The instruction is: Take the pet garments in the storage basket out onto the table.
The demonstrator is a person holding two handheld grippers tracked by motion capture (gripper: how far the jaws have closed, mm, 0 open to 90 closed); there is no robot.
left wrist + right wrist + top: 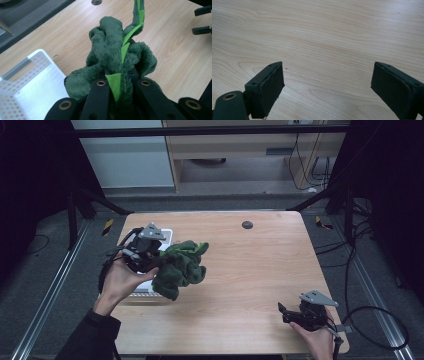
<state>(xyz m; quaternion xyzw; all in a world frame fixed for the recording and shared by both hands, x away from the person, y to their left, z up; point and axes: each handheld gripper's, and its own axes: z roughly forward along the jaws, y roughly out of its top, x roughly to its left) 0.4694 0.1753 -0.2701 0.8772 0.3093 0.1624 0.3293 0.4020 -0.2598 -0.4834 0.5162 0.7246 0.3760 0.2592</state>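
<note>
The right tool (pixel 287 312) rests at the near right corner of the bench (pixel 250 270), well apart from the white perforated basket (pixel 167 234) that sits at the bench's left edge; its jaws stand wide apart with only bare wood grain between them. Nearer the basket, the left tool (pixel 150 257) is clamped on a dark green fleece cloth (pixel 181 266), the jaws pinched together on a bunched fold with its bright green trim (pixel 115 83) caught between them. The cloth hangs crumpled from that tool, off the wood, just to the right of the basket and partly over its near rim; it bunches ahead of the jaws with no clear long axis, a strip of trim trailing away beyond. The left hand is plainly the nearer one to the basket, so any drop into it, or spreading on the open wood, looks like that hand's work. Past the basket lie pale laminate, a small dark round fitting (pixel 247 224), then grey floor, cabinets and loose cables.
</note>
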